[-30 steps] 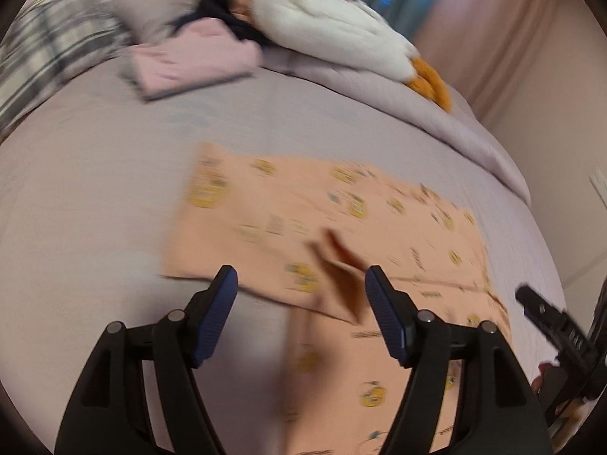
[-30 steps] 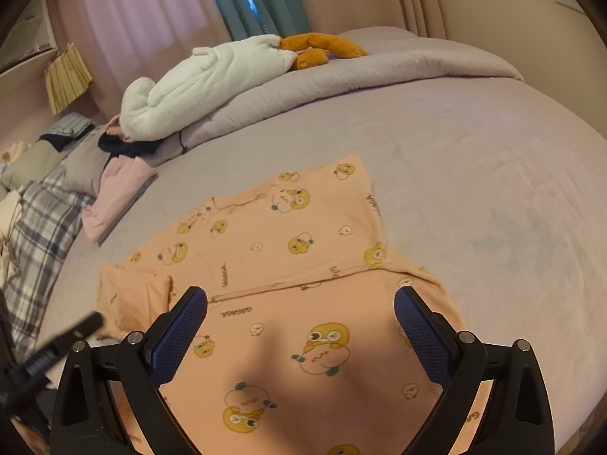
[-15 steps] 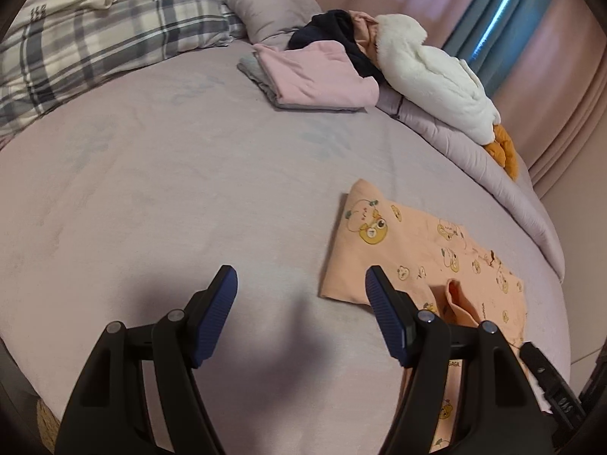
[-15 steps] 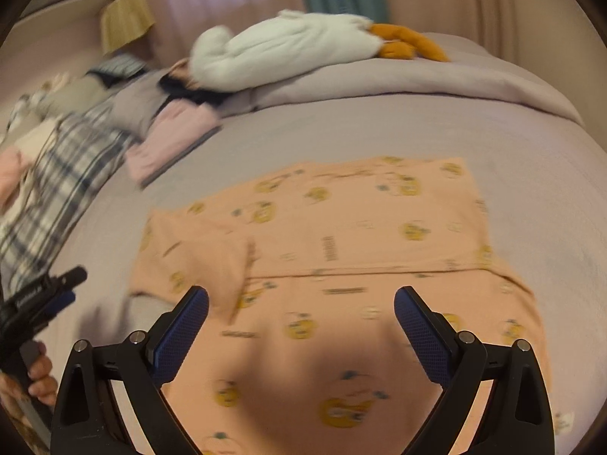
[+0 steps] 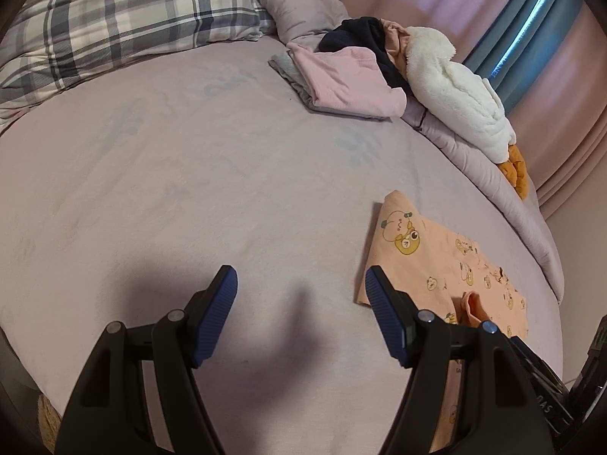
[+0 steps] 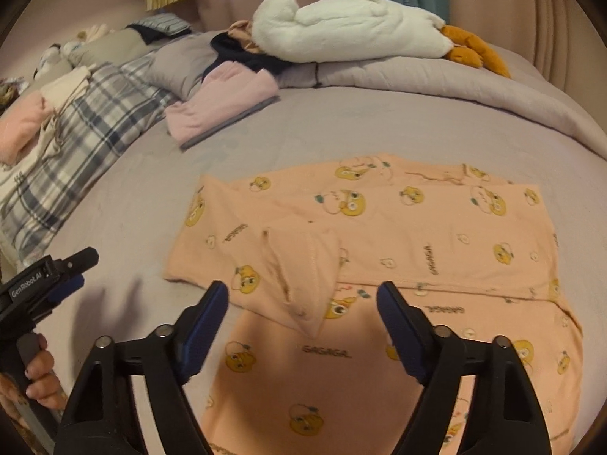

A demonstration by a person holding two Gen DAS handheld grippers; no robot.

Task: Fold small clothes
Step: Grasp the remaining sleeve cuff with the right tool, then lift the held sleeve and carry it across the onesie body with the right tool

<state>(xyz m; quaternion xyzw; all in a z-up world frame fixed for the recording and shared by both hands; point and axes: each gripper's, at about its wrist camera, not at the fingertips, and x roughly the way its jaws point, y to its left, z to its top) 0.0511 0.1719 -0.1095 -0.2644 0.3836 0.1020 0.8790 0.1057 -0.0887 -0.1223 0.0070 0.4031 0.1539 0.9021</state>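
Both grippers swung left off the peach top [image 6: 398, 235]; left gripper [image 5: 301, 314] open and empty, right gripper [image 6: 301, 326] closing on nothing, so the flipped sleeve [image 6: 303, 265] may fold in crooked

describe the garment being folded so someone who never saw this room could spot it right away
On the big bed with the lilac sheet, look at the near, open part, in front of the long white plush goose. The peach pajama top lies spread flat there. Unlike the plain pink folded clothes nearby, it carries yellow cartoon ducks and "GAGAGA" lettering.
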